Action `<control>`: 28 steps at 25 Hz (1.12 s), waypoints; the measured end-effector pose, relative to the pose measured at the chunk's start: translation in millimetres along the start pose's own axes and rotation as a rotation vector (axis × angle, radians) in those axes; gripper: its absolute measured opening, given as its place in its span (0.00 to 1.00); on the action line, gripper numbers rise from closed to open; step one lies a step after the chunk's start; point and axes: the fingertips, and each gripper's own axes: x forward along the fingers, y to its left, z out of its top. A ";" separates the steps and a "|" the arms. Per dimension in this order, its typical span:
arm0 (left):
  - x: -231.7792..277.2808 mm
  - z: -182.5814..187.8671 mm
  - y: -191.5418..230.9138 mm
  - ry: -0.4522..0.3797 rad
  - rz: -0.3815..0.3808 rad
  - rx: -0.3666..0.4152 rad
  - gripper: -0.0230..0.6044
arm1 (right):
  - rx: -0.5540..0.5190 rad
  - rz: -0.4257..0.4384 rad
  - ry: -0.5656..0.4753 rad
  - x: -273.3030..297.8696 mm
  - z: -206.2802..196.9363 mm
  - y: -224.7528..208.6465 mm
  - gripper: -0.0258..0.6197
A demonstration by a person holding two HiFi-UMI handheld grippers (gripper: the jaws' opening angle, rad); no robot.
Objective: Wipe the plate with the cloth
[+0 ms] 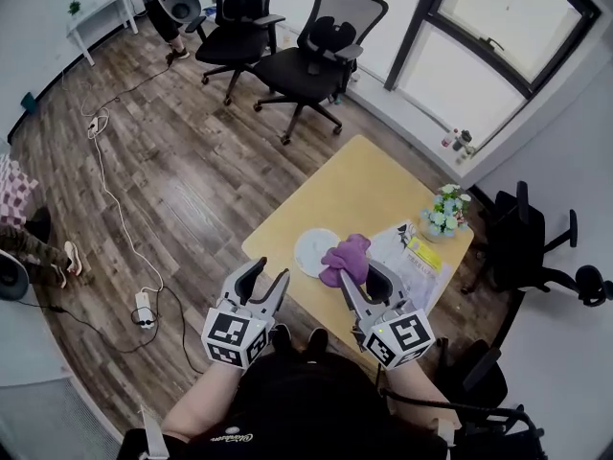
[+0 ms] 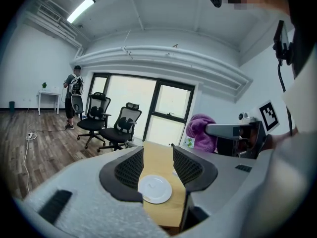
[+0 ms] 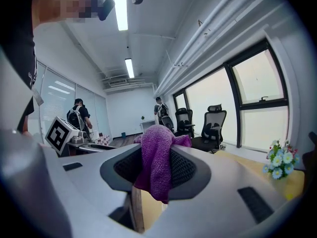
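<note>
A white plate [image 1: 314, 251] lies on the wooden table [image 1: 354, 180] near its front edge; in the left gripper view the plate [image 2: 155, 188] shows between the jaws, well below them. My left gripper [image 1: 266, 278] hovers open and holds nothing, just left of the table's front corner. A purple cloth [image 1: 345, 259] hangs bunched from my right gripper [image 1: 354, 278], which is shut on it above the plate's right side. The cloth [image 3: 156, 160] fills the gap between the right jaws and droops below them. From the left gripper view the cloth [image 2: 200, 132] appears at the right.
A pot of flowers [image 1: 444, 211] and a plastic packet with papers [image 1: 412, 257] sit at the table's right end. Two black office chairs [image 1: 316, 46] stand beyond the table. A cable and power strip [image 1: 144, 307] lie on the wooden floor at left. A person [image 1: 163, 8] stands far off.
</note>
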 end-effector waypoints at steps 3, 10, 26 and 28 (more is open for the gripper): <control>2.3 -22.4 4.7 0.041 0.001 -0.018 0.33 | 0.022 0.000 0.053 4.4 -25.9 -2.5 0.25; 15.8 -83.3 4.8 0.151 -0.007 -0.075 0.33 | 0.085 0.001 0.189 7.6 -89.4 -12.2 0.25; 25.2 -123.2 13.3 0.214 0.024 -0.126 0.33 | -0.167 0.210 0.564 56.5 -215.8 6.1 0.26; 25.1 -127.1 15.4 0.219 0.029 -0.132 0.33 | -0.200 0.237 0.607 67.2 -232.1 9.6 0.26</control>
